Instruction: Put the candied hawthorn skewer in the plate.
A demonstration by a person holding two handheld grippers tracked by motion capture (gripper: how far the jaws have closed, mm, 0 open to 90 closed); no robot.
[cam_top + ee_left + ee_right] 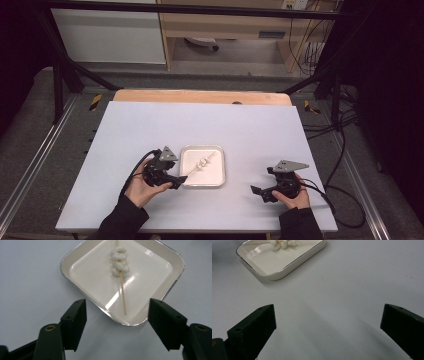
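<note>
A white rectangular tray (213,176) with a metal rim lies in the near middle of the white table. In it a thin wooden skewer (122,293) lies diagonally, threaded with a few white puffy pieces (120,261). My left gripper (179,180) is at the tray's near-left corner, open, its jaws spread in front of the rim (117,308) with the skewer's bare end just beyond them. My right gripper (256,192) rests to the right of the tray, open wide over bare table (329,315). From there the tray (274,263) and skewer (283,243) lie farther off.
A wooden strip (202,96) runs along the table's far edge. Black cables (342,150) trail off the right side over the floor. Metal rails and a dark frame flank the table. Bare white tabletop (200,125) stretches beyond the tray.
</note>
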